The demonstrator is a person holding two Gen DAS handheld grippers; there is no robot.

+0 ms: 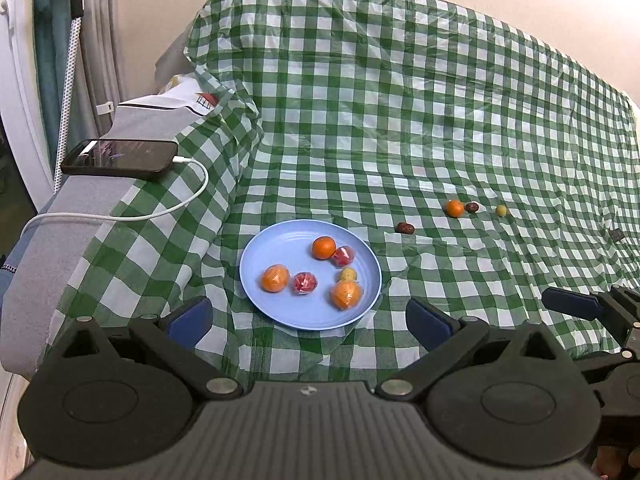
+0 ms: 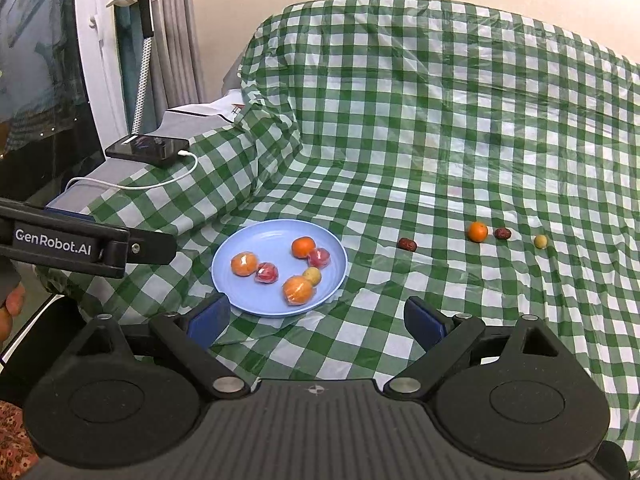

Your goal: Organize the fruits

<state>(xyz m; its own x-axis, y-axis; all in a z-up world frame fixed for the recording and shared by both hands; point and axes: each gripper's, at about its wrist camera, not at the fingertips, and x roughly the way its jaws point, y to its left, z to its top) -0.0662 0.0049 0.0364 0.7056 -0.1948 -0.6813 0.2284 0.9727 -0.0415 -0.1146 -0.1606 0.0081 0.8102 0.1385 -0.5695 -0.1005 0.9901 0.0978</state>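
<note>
Between and just beyond both sets of wide-open, empty jaws, the left gripper [image 1: 310, 320] and right gripper [image 2: 316, 320], sits a blue plate [image 1: 272, 248] holding six fruits. Farther right, four loose fruits [image 2: 478, 232] dot open checked cloth [image 2: 440, 140], well clear of its edges.

Checked cloth [image 2: 440, 120] bears plate [image 2: 240, 300], loose fruits [image 2: 478, 231].
</note>
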